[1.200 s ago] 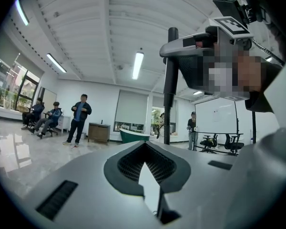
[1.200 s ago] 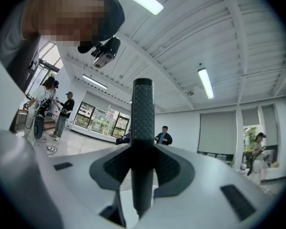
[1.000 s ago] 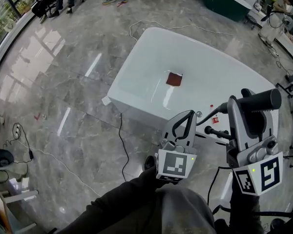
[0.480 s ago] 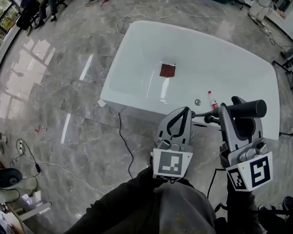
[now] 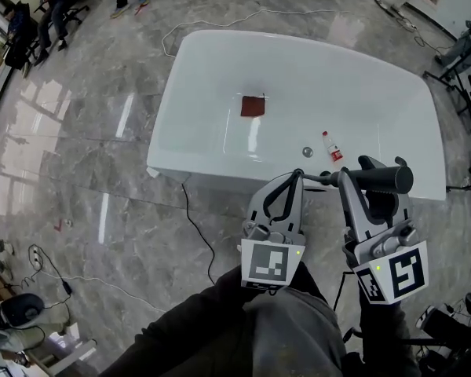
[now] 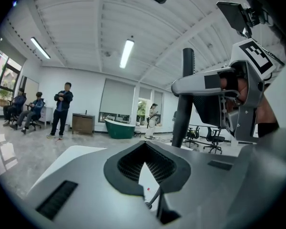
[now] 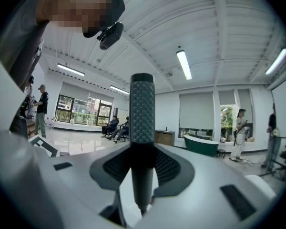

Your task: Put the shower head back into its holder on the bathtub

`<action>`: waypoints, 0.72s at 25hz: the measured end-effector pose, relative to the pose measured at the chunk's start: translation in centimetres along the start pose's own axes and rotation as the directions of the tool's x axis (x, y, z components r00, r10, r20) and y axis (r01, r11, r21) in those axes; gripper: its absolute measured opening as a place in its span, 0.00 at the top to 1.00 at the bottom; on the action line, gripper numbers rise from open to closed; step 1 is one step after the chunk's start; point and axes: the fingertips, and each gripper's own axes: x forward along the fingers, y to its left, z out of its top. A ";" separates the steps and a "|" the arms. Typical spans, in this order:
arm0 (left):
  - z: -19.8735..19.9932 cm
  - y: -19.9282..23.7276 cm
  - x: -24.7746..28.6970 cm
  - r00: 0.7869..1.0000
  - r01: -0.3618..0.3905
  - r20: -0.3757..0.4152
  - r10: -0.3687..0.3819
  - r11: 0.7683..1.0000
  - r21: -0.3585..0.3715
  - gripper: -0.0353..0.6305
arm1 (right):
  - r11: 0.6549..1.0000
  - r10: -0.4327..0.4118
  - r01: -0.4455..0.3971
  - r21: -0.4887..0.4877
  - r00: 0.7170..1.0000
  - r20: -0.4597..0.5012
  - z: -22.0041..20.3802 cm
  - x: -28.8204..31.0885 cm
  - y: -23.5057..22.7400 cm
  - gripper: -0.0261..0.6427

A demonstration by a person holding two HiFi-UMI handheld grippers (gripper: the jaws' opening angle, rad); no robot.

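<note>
The white bathtub (image 5: 220,61) lies ahead of me in the head view, and both grippers hover over its near rim. My right gripper (image 5: 369,181) is shut on the shower head (image 5: 388,179), a dark stick with a thick textured end. The stick lies crosswise, thick end to the right. In the right gripper view the shower head (image 7: 142,109) stands upright between the jaws of that gripper (image 7: 143,151). My left gripper (image 5: 293,179) sits just left of it, shut and holding nothing (image 6: 145,151). I cannot make out the holder; the grippers hide that stretch of rim.
Inside the tub lie a red-brown cloth (image 5: 253,105), a drain (image 5: 307,152) and a small bottle (image 5: 330,148). A black cable (image 5: 195,218) runs over the marble floor left of the tub. People sit and stand at the far left (image 5: 31,14). Equipment stands at the right (image 5: 463,53).
The tub has come fully into the head view and sits closer to me. Both grippers have moved up to its near rim, and the right one has kept its hold on the shower head.
</note>
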 end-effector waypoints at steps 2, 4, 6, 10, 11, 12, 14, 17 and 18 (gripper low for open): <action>-0.2 -0.5 0.4 1.000 0.005 -0.005 -0.005 1.000 0.001 0.94 | 1.000 -0.003 0.003 0.008 1.000 0.001 -0.6 -0.1 -0.4 0.76; -0.3 -0.6 0.9 1.000 -0.002 -0.009 0.002 1.000 0.008 0.94 | 1.000 0.006 -0.006 0.018 1.000 0.006 -1.1 0.0 -0.7 0.76; -0.4 -0.7 1.5 1.000 -0.011 -0.016 0.011 1.000 0.024 0.94 | 0.999 0.022 -0.022 0.029 1.000 0.007 -1.7 0.1 -1.1 0.76; -0.2 -1.2 3.0 1.000 -0.022 -0.015 0.022 0.999 0.038 0.94 | 0.997 0.058 -0.059 0.040 0.998 0.007 -2.5 0.4 -2.3 0.76; -0.2 -1.2 3.5 1.000 -0.025 -0.013 0.026 0.999 0.037 0.94 | 0.997 0.065 -0.065 0.042 0.998 0.008 -2.7 0.6 -2.6 0.76; -0.2 -1.2 3.9 0.999 -0.031 -0.013 0.031 0.999 0.036 0.94 | 0.996 0.070 -0.071 0.047 0.997 0.008 -3.0 0.8 -3.1 0.76; -0.5 -1.1 5.0 0.999 -0.047 -0.019 0.048 0.998 0.038 0.94 | 0.995 0.079 -0.080 0.059 0.997 0.008 -3.6 1.1 -4.0 0.76; -1.1 -1.1 6.0 0.996 -0.068 -0.047 0.070 0.996 0.058 0.94 | 0.993 0.097 -0.097 0.067 0.995 0.015 -4.1 1.4 -5.0 0.76; -1.4 -1.1 5.9 0.996 -0.073 -0.055 0.076 0.995 0.067 0.94 | 0.992 0.105 -0.107 0.070 0.994 0.021 -4.2 1.4 -4.8 0.76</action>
